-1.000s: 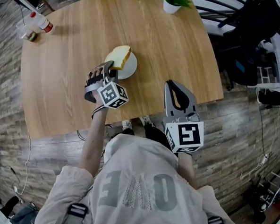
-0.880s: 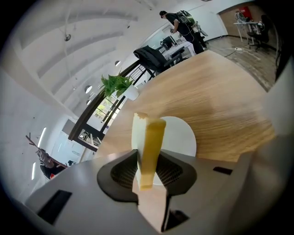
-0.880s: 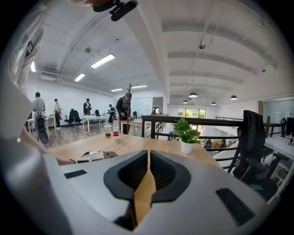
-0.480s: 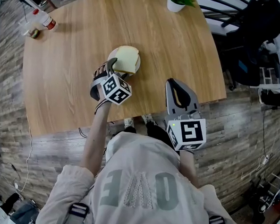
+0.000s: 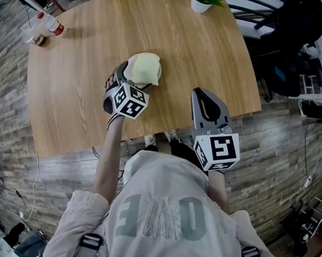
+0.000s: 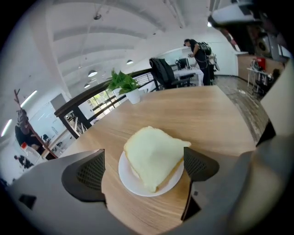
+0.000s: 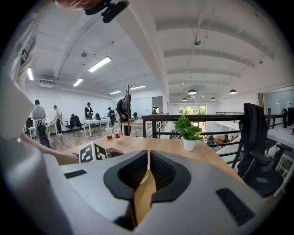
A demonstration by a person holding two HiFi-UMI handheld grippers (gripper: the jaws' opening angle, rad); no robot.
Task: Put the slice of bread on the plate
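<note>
Left gripper (image 6: 144, 169) just opened, jaws loose either side of the bread (image 6: 154, 156) on the plate (image 6: 126, 173), so a sloppy pullback could drag it off.

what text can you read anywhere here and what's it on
"OVE", seen upside down, first letter unclear: large letters on the person's shirt.
Bottle label: too small to read.
Left cube, right cube: square patterns only, no words.
</note>
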